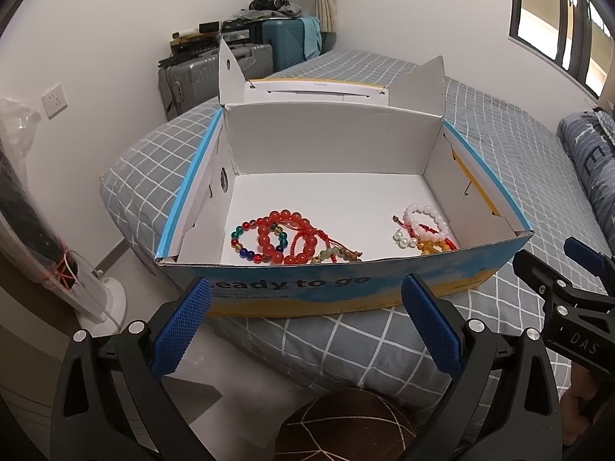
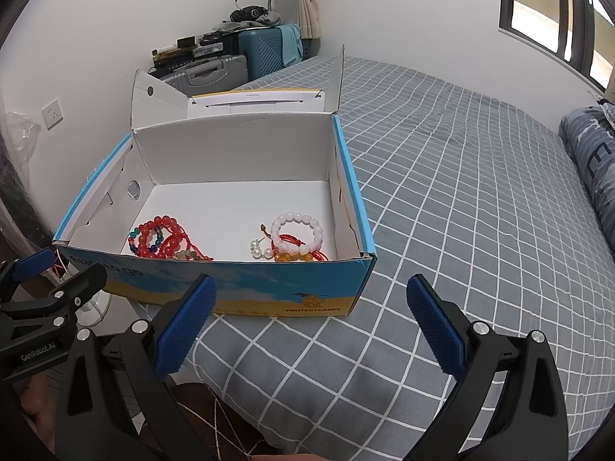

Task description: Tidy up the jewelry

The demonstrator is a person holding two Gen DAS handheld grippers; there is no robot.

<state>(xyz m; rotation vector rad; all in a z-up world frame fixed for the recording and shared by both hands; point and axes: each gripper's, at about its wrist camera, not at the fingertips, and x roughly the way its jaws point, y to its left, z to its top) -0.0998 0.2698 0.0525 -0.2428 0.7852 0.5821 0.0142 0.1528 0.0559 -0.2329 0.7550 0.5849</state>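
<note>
Closest in, the left claw (image 1: 305, 320) hangs with its blue pads spread wide and nothing between them; the right claw (image 2: 311, 322) is the same, gaping and empty, and each shows at the edge of the other's view, so they sit side by side just short of the bed's (image 2: 442, 199) near edge.

Straight ahead of both claws stands the open cardboard box (image 1: 338, 288), its printed front wall facing them and its lid flaps folded up at the far side; it rests on the grey checked bedspread, slightly left of the right claw's line.

All the jewelry I can see lies inside the box, along the near wall; ahead and a touch left of the left claw is a tangle of the red bead bracelet (image 1: 288, 236), the multicoloured bead bracelet (image 1: 246, 240) and some red cord; ahead and to its right, the pale pink bracelet (image 1: 424, 221), the small pearls (image 1: 401, 239) and amber beads (image 1: 432, 246) sit in a second clump.

Nothing lies loose on the bedspread around the box; so the gathering looks done to me; what may remain is separating the tangled pieces or closing the lid, though which I cannot tell.
</note>
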